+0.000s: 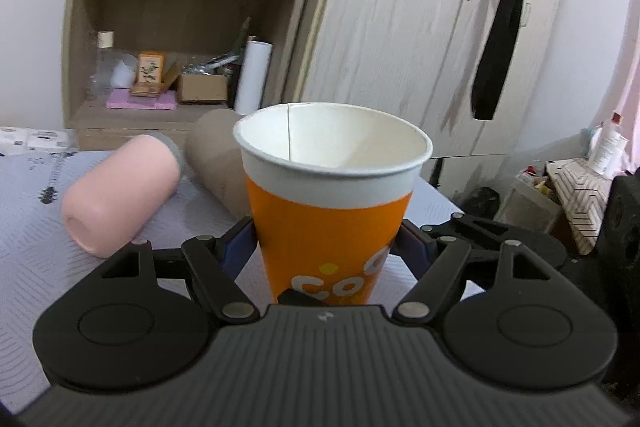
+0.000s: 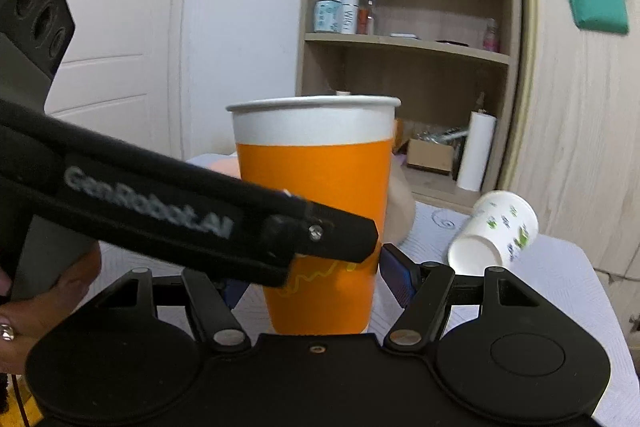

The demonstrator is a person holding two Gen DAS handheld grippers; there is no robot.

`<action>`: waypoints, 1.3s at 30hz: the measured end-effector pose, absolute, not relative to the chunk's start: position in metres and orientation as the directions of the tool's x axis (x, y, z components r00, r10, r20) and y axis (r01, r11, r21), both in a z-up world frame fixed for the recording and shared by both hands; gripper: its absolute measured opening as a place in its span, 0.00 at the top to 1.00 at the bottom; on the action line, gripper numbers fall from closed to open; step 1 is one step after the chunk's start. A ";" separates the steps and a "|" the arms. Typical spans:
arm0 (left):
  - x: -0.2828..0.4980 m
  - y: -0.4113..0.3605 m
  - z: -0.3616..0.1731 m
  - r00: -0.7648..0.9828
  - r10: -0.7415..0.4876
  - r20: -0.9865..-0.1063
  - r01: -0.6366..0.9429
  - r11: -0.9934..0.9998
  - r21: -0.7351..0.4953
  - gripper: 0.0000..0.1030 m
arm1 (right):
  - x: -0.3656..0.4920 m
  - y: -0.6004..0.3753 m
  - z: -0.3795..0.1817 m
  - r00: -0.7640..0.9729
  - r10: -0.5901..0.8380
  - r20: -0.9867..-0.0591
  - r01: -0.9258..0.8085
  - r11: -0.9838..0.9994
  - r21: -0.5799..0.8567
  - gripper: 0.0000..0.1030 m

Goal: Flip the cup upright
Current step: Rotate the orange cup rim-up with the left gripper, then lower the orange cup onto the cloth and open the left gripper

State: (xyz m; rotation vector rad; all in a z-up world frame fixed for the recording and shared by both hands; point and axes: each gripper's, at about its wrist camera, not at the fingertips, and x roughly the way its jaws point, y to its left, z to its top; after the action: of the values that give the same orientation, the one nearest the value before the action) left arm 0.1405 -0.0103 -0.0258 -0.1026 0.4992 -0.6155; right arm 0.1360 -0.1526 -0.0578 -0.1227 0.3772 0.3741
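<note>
An orange paper cup (image 1: pixel 328 227) with a white rim stands mouth up between the fingers of my left gripper (image 1: pixel 326 247), which is shut on its lower body. The same cup (image 2: pixel 316 211) fills the middle of the right wrist view, where the left gripper's black arm (image 2: pixel 180 215) reaches in from the left. My right gripper (image 2: pixel 308 283) stands around the cup with its right finger (image 2: pixel 396 279) a little apart from the wall; its left finger is hidden. The cup's base is hidden, so I cannot tell if it rests on the table.
A pink cup (image 1: pixel 120 199) and a brown cup (image 1: pixel 220 163) lie on their sides on the pale patterned table (image 1: pixel 24 247). A white cup with green print (image 2: pixel 496 235) lies on its side at right. Shelves (image 1: pixel 180 27) and a wardrobe (image 1: pixel 420 47) stand behind.
</note>
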 end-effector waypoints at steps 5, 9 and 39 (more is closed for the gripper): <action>0.133 -0.023 -0.027 0.709 -0.568 -0.418 0.552 0.816 -0.171 0.27 | 0.134 -0.165 -0.060 0.855 0.352 -0.382 -0.375 0.927 0.015 0.29; 0.130 -0.031 -0.025 0.707 -0.566 -0.424 0.564 0.813 -0.145 0.27 | 0.136 -0.178 -0.063 0.844 0.380 -0.379 -0.372 0.923 0.099 0.29; 0.099 -0.003 -0.017 0.695 -0.569 -0.439 0.492 0.822 -0.287 0.23 | 0.095 -0.180 -0.053 0.883 0.316 -0.348 -0.337 0.942 0.001 0.21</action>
State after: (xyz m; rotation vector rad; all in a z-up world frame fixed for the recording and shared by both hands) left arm 0.0986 -0.0034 -0.0172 -0.1518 0.5399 -0.5947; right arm 0.0946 -0.1795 -0.0529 -0.0604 0.3517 0.3397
